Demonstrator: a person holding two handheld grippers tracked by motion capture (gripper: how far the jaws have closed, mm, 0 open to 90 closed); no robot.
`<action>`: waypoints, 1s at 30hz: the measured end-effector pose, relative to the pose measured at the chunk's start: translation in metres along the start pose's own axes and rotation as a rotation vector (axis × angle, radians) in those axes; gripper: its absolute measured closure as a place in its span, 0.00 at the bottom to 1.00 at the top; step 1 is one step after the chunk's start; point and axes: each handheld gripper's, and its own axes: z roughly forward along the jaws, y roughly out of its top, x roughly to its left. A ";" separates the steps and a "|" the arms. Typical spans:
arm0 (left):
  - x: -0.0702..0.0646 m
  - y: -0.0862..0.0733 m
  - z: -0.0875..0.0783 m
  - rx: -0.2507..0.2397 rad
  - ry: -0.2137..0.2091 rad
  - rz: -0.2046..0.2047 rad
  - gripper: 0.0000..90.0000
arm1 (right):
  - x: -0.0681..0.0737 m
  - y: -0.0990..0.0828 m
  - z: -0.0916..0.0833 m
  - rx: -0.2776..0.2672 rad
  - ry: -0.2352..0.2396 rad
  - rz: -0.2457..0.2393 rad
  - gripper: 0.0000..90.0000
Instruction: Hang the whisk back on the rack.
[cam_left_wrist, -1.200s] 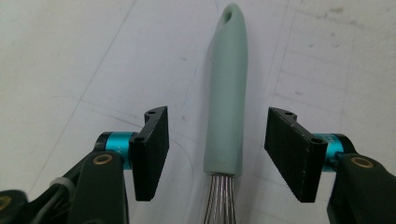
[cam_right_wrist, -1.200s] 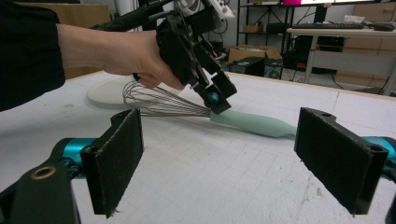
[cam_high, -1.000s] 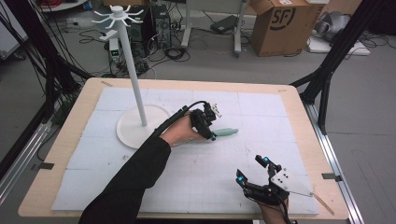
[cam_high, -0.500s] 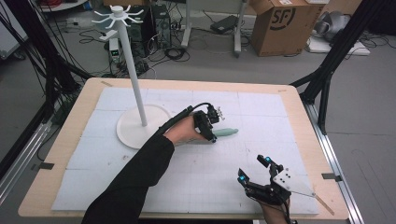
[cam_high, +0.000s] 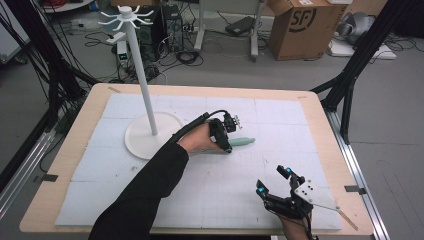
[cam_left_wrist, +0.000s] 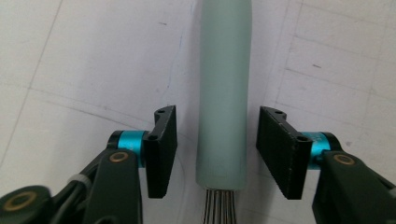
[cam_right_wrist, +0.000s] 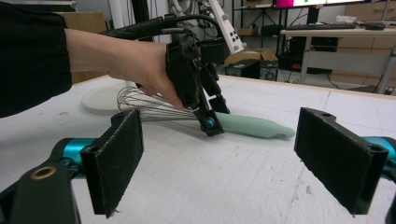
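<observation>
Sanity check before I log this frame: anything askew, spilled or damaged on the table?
Nothing stands out. The whisk lies flat on the white mat, its green handle between the open jaws of the left gripper. The white stand is upright. The right gripper is open with nothing between its jaws.

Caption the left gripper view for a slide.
Left gripper open, its jaws either side of the whisk's pale green handle lying on the white mat.

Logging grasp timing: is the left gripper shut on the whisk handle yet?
Open. The left gripper straddles the whisk handle, with white mat visible between it and each jaw.
</observation>
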 end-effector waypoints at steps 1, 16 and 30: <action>0.000 0.000 0.000 -0.001 0.000 0.004 0.61 | 0.000 0.000 0.000 0.001 0.000 -0.001 0.16; -0.002 -0.005 -0.011 -0.026 0.011 0.044 0.77 | -0.001 0.000 -0.002 0.000 -0.012 -0.001 0.16; -0.012 -0.028 -0.065 -0.255 -0.013 -0.010 0.77 | 0.002 -0.001 -0.002 0.013 -0.013 -0.015 0.16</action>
